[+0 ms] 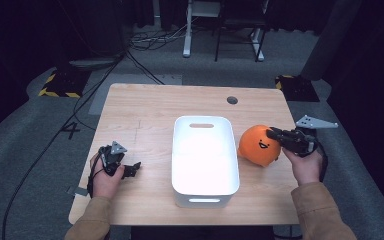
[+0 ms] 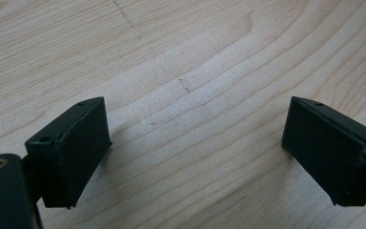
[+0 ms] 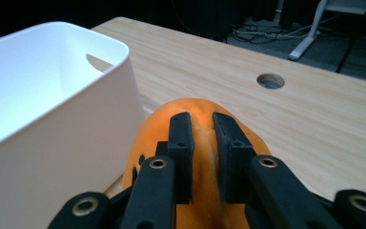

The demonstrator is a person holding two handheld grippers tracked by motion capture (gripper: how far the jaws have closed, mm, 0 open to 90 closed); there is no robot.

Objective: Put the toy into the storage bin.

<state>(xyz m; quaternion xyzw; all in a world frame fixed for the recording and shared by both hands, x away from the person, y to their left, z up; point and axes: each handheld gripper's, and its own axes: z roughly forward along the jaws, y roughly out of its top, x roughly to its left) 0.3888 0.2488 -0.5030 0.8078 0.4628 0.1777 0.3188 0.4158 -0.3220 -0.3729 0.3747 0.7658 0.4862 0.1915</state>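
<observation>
Wooden table (image 1: 145, 107), light grain, occupying the middle of the high view; one round cable hole (image 1: 232, 100) near its far edge, upper right of centre. White bin (image 1: 205, 192), rectangular with rounded corners and slot handles in its short walls, standing at centre frame with its near wall close to the table's near edge. Orange plush toy (image 1: 256, 146), round, with a black smiling face, sitting right of centre, just beside the bin's right wall; whether it touches the wall cannot be told. Right gripper (image 1: 276, 134), at the right of the frame, jaws clenched on a pinched fold of the toy; in the right gripper view the two black pads (image 3: 180, 138) stand nearly together with orange fabric (image 3: 205, 143) between them, the bin wall (image 3: 76, 138) close at the left of that frame. Left gripper (image 1: 132, 169), lower left of the high view, resting low over the table, well apart from the bin; jaws released and wide, bare wood (image 2: 195, 119) between them in the left gripper view. Open tabletop: a broad strip along the far edge and the whole left third; narrow margin right of the toy before the table's right edge.
</observation>
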